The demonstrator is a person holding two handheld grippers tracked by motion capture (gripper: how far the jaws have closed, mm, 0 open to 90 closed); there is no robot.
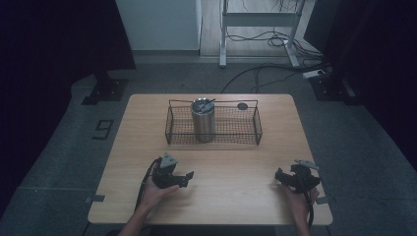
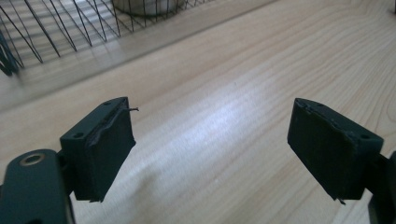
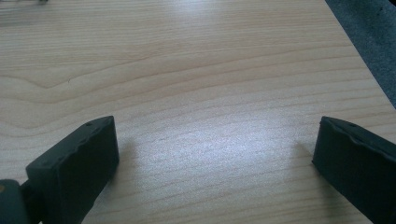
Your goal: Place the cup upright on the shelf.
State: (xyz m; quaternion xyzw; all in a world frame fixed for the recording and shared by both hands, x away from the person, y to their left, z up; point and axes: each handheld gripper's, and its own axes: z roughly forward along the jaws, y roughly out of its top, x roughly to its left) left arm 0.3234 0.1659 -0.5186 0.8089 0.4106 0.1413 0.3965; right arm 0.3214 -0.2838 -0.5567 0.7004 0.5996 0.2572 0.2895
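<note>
A black wire basket (image 1: 258, 125) stands at the back middle of the wooden table (image 1: 221, 206). Inside it, left of centre, is an upright steel tumbler (image 1: 203, 123) with a thin dark piece across its top. A small dark round thing (image 1: 242, 106) lies at the basket's back right. My left gripper (image 1: 187, 178) rests low over the front left of the table, open, its jaws (image 2: 210, 149) empty over bare wood; the basket's mesh (image 2: 70, 28) and the tumbler's base (image 2: 144, 5) show beyond. My right gripper (image 1: 279, 177) sits at the front right, open and empty (image 3: 215, 163).
The table's right edge (image 3: 355, 51) runs close beside the right gripper, with grey floor past it. Bare wood lies between the two grippers and the basket. Behind the table are a desk frame (image 1: 223, 39) and loose cables on the floor.
</note>
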